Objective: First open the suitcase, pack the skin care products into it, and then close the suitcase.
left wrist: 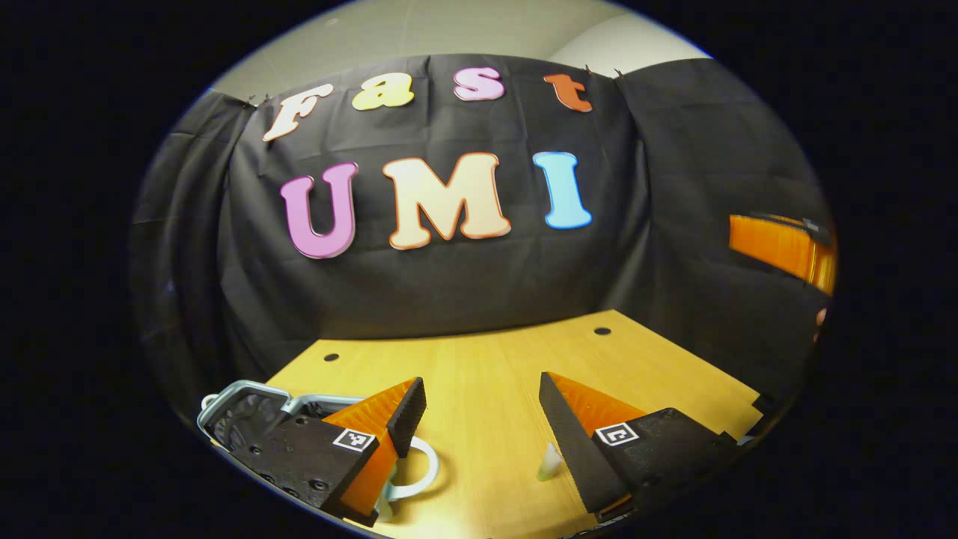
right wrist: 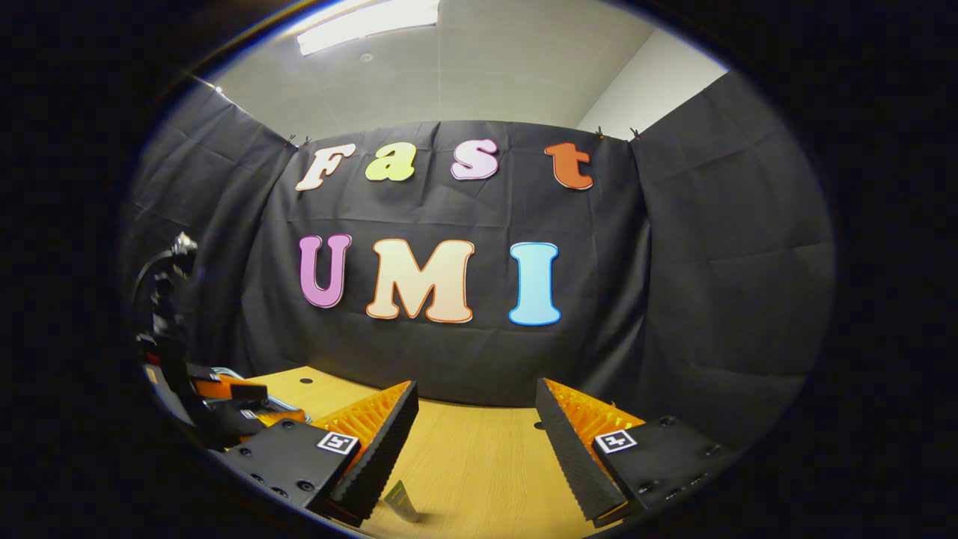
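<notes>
Wooden table [left wrist: 486,374] carries the work area in the left gripper view, where the left gripper [left wrist: 483,419] hangs with jaws spread and nothing between them. A suitcase [left wrist: 247,408] with a pale rim lies at lower left, partly hidden behind one finger; whether its lid is open cannot be told. A small pale item [left wrist: 548,462], possibly a skin care product, stands beside the other finger. In the right gripper view, the right gripper [right wrist: 475,427] is likewise spread and unloaded, with a small greenish item [right wrist: 402,500] low near one finger. Risk: fingers descending blind could topple these small items.
</notes>
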### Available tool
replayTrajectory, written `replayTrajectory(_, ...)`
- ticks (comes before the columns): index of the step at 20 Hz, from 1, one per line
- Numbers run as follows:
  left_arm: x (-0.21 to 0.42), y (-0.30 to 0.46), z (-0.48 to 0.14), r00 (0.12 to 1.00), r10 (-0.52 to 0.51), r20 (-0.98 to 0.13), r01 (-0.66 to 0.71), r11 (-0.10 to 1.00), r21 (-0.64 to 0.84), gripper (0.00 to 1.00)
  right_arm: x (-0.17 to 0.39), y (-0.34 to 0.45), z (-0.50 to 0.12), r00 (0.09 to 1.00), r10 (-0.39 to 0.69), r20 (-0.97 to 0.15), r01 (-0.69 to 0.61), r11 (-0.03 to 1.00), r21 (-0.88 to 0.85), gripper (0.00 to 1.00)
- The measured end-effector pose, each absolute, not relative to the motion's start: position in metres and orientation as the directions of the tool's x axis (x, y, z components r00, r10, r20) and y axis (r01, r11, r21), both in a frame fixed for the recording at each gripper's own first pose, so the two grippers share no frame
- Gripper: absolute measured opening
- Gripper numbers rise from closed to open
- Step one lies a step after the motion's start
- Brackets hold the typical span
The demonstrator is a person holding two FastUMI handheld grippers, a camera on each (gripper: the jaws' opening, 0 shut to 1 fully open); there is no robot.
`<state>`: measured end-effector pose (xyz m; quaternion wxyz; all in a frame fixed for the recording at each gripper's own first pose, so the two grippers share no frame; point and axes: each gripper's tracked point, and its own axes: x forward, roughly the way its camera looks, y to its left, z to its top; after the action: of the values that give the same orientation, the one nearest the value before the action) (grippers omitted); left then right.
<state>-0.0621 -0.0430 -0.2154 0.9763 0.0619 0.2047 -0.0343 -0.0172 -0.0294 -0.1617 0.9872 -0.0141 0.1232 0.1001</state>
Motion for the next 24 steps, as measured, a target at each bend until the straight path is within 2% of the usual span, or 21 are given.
replayTrajectory(1,-0.063,-0.05,-0.231,0.902,-0.053,-0.428,0.102,0.99,0.092,0.91,-0.018,-0.032,-0.164,0.948,0.193,-0.253,-0.203,0.979,-0.011,0.98)
replayTrajectory(2,-0.063,-0.055,-0.249,0.891,-0.062,-0.451,0.108,0.991,0.078,0.97,-0.02,-0.035,-0.165,0.947,0.192,-0.258,-0.204,0.979,-0.021,0.98)
replayTrajectory(3,-0.065,-0.059,-0.263,0.876,-0.069,-0.477,0.113,0.991,0.065,0.91,-0.021,-0.038,-0.166,0.946,0.19,-0.263,-0.206,0.978,-0.032,0.98)
replayTrajectory(8,-0.076,-0.07,-0.322,0.818,-0.097,-0.567,0.139,0.99,0.03,0.88,-0.025,-0.048,-0.181,0.936,0.189,-0.299,-0.222,0.972,-0.081,0.98)
replayTrajectory(12,-0.084,-0.078,-0.359,0.779,-0.119,-0.616,0.129,0.991,-0.028,0.78,-0.032,-0.048,-0.193,0.923,0.203,-0.327,-0.246,0.965,-0.096,0.99)
replayTrajectory(14,-0.085,-0.077,-0.369,0.775,-0.103,-0.624,0.115,0.993,-0.022,0.71,-0.037,-0.044,-0.198,0.917,0.218,-0.336,-0.265,0.959,-0.104,0.98)
replayTrajectory(15,-0.084,-0.078,-0.375,0.772,-0.103,-0.627,0.113,0.993,-0.024,0.57,-0.04,-0.041,-0.2,0.913,0.227,-0.339,-0.277,0.955,-0.106,0.98)
replayTrajectory(16,-0.084,-0.079,-0.382,0.768,-0.1,-0.632,0.108,0.994,-0.026,0.53,-0.042,-0.038,-0.204,0.909,0.236,-0.344,-0.287,0.952,-0.108,0.99)
replayTrajectory(17,-0.084,-0.079,-0.388,0.761,-0.098,-0.642,0.105,0.994,-0.027,0.41,-0.045,-0.033,-0.209,0.903,0.246,-0.353,-0.299,0.949,-0.104,0.98)
replayTrajectory(20,-0.083,-0.08,-0.401,0.744,-0.102,-0.66,0.1,0.994,-0.041,0.39,-0.053,-0.016,-0.224,0.88,0.28,-0.384,-0.334,0.939,-0.08,0.99)
replayTrajectory(22,-0.081,-0.081,-0.398,0.738,-0.126,-0.663,0.106,0.992,-0.07,0.15,-0.057,-0.005,-0.233,0.869,0.298,-0.396,-0.347,0.936,-0.055,0.99)
replayTrajectory(24,-0.08,-0.078,-0.383,0.739,-0.133,-0.66,0.111,0.991,-0.076,0.09,-0.061,0.009,-0.247,0.853,0.321,-0.411,-0.364,0.931,-0.029,0.99)
